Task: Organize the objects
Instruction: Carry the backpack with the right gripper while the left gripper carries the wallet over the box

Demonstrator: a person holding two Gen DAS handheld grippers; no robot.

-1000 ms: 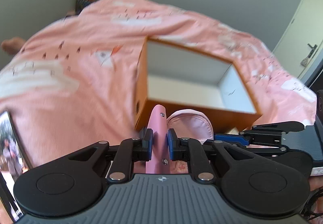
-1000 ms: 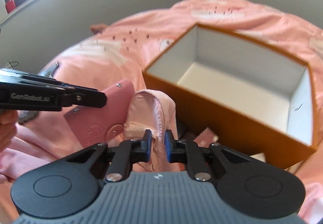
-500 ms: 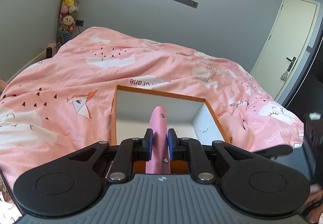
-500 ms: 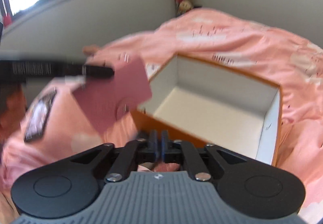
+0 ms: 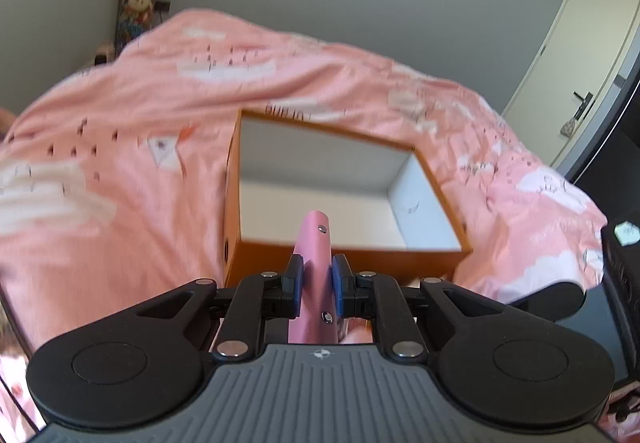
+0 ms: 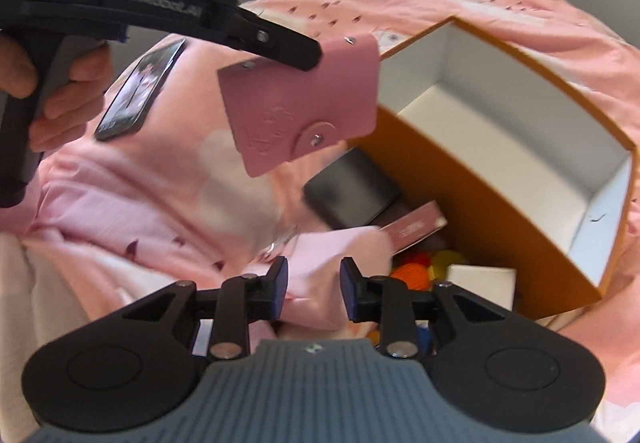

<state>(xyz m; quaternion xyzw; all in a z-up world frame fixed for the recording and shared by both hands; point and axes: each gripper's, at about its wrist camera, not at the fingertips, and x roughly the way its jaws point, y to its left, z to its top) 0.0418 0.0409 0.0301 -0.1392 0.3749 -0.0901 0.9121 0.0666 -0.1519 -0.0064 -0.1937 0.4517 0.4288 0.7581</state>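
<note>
Left claw (image 5: 314, 282) clamped on pink snap wallet (image 6: 308, 103), held edge-on in the air just short of the near wall of the orange box (image 5: 344, 259) on the bed (image 5: 120, 171). Right claw (image 6: 313, 289) opening, nothing gripped; pale pink fabric pouch (image 6: 320, 263) lies loose below it. Phone (image 6: 140, 91) on the duvet to the left; black case (image 6: 352, 191) and pink card box (image 6: 412, 229) beside the box.
</note>
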